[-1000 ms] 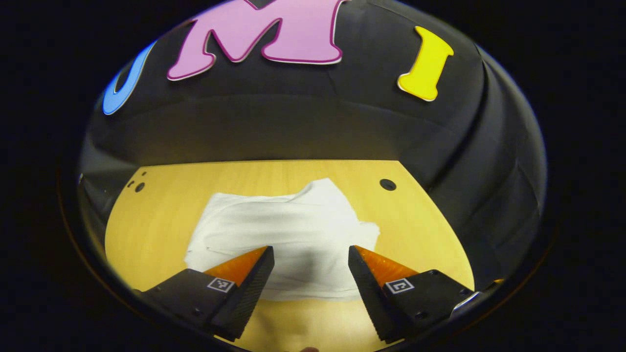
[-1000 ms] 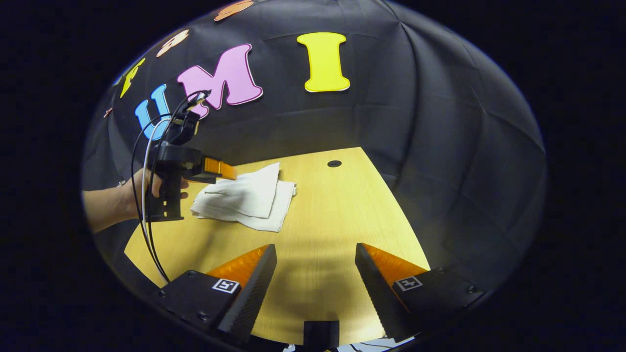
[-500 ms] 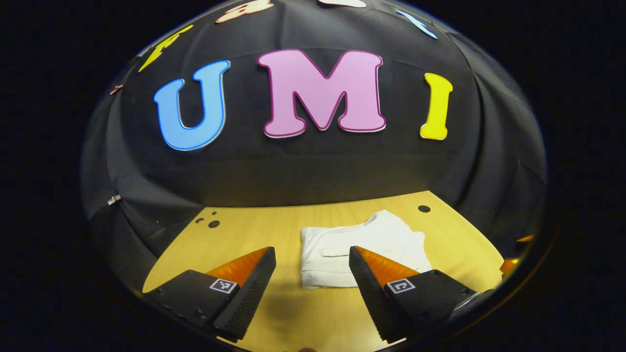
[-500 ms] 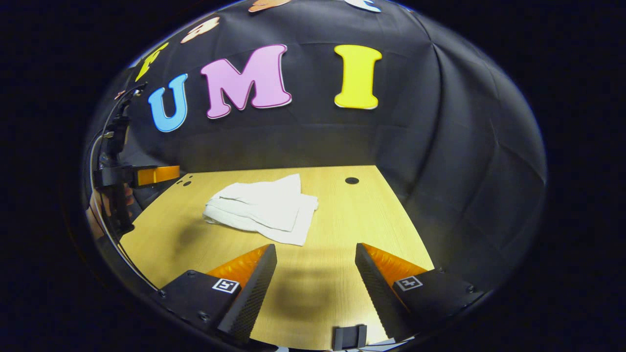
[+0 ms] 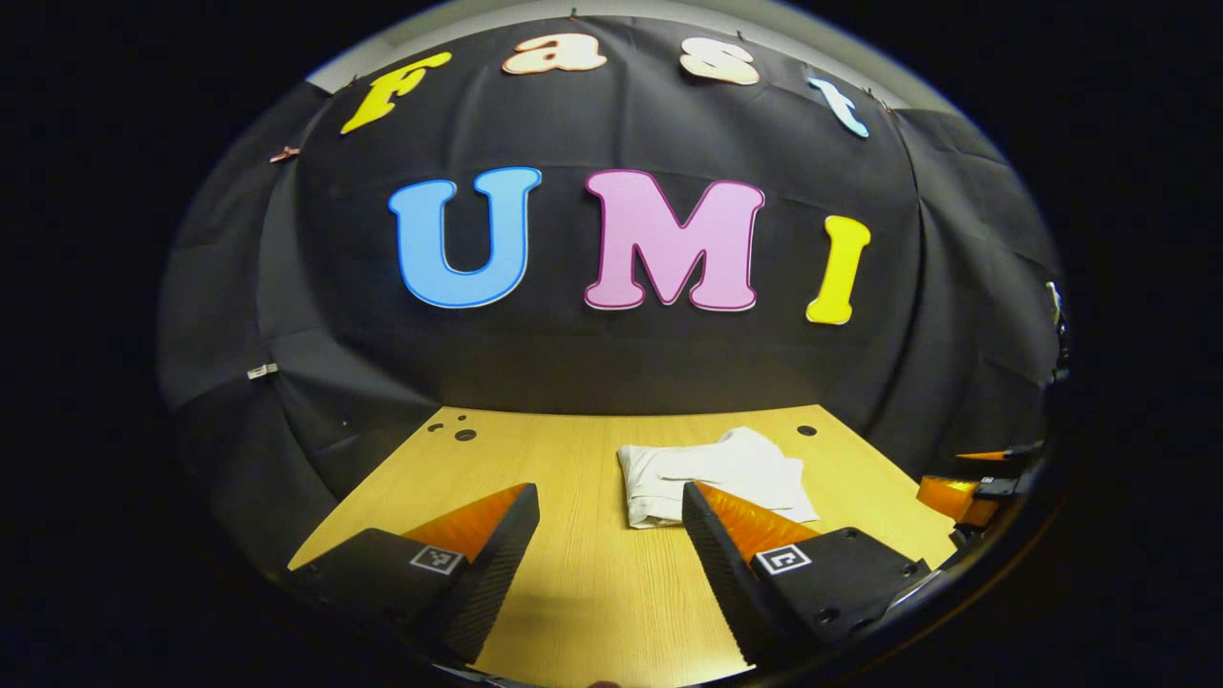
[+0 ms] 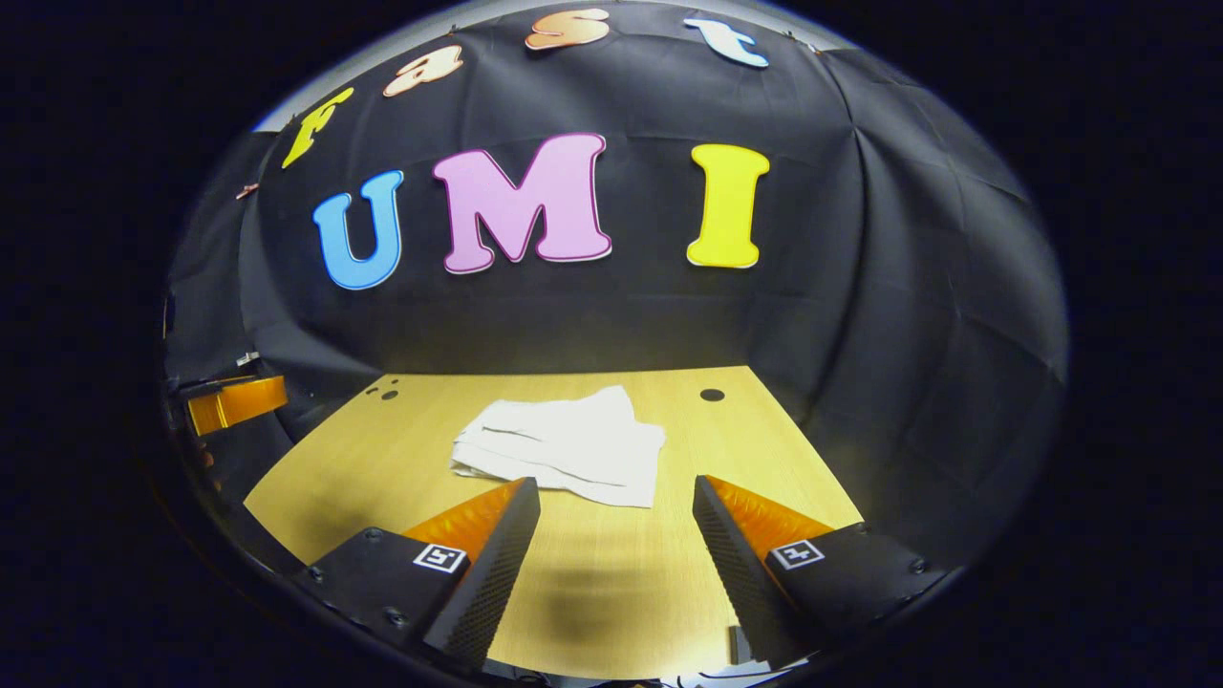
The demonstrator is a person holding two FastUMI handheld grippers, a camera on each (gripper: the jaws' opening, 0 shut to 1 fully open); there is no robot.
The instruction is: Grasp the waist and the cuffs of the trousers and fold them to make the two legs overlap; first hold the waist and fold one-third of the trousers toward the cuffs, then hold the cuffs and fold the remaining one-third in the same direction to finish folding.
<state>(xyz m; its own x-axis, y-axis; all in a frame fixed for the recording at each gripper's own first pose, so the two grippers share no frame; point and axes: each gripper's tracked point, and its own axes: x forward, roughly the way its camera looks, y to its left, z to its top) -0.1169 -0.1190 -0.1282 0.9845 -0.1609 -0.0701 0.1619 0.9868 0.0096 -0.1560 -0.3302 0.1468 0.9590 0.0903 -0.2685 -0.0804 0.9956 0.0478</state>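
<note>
Folded trousers (image 6: pixel 564 444) on table (image 6: pixel 382 459) — small holes (image 6: pixel 712 395) beside, apart.

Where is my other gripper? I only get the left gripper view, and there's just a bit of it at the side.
Observer: The right gripper view shows the right gripper open, holding nothing.
Operator: What about the trousers corner behind my finger?
Observer: In the right gripper view that near corner of the trousers lies flat on the table.
Operator: Is my gripper touching them?
Observer: No. The right gripper view shows the left gripper out by the table's left side, well apart from them.
</note>
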